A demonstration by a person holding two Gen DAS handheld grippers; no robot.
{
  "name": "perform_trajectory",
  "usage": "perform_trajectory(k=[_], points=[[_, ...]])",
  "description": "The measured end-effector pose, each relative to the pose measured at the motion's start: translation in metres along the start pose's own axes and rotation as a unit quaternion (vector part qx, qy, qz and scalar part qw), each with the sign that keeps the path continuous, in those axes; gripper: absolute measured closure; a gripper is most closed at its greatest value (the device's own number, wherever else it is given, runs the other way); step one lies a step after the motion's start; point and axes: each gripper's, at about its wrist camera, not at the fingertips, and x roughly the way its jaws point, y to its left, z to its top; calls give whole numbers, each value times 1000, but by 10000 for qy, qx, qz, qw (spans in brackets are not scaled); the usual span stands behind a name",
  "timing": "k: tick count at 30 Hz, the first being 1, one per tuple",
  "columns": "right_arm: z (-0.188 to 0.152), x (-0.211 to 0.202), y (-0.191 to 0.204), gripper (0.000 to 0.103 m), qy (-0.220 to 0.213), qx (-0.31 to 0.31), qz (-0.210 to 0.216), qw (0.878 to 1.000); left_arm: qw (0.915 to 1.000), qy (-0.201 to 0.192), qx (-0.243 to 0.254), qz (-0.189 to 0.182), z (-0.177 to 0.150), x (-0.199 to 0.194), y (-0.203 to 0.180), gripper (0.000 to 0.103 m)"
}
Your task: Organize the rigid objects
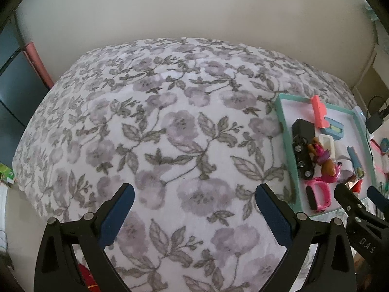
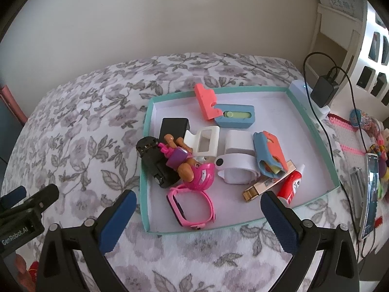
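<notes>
A teal-rimmed shallow tray (image 2: 145,131) (image 1: 287,136) lies on the floral blanket and holds several small rigid things: a pink watch (image 2: 192,206) (image 1: 317,198), a black toy car (image 2: 155,160) (image 1: 302,146), a toy figure with a pink helmet (image 2: 192,168), a coral bracket (image 2: 205,101) (image 1: 318,110), a blue block (image 2: 234,119), white pieces (image 2: 204,141) and a red tube (image 2: 290,186). My right gripper (image 2: 198,209) is open, hovering over the tray's near edge above the watch. My left gripper (image 1: 194,202) is open over bare blanket, left of the tray.
The floral blanket (image 1: 155,126) covers a bed against a cream wall. Right of the tray sit a black charger with cable (image 2: 323,88), a white power strip (image 2: 301,90) and a cluttered side surface with colourful toys (image 2: 374,141). A dark cabinet (image 1: 14,92) stands at the left.
</notes>
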Motion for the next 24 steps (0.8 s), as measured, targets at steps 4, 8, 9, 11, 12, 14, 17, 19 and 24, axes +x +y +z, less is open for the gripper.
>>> perform_trajectory(k=[4,8,9,11,12,14,17,19,24], points=[[-4,-1,2,0,15,-29,-2,10000,9999,2,-42,105,-3,-1,4,3],[-6,-3,4,0,21,-46,-35,10000,9998,65,-48,155,-5,1,5,3],[-7,-3,4,0,27,-52,-39,10000,9998,98,-57,170,-5,2,6,3],[-8,-2,5,0,59,-76,-46,9999,9997,164,-81,187,-6,4,6,3],[-9,-2,5,0,75,-85,-48,9999,9996,184,-99,167,-6,4,7,3],[-10,-1,6,0,95,-101,-54,9999,9996,197,-122,170,-7,4,8,3],[-10,-2,7,0,96,-117,-65,9999,9996,198,-102,199,-8,4,7,3],[-11,-1,7,0,108,-123,-68,9998,9995,203,-82,219,-8,5,7,3],[-12,-1,8,0,143,-144,-75,9998,9994,297,-86,165,-8,9,8,3]])
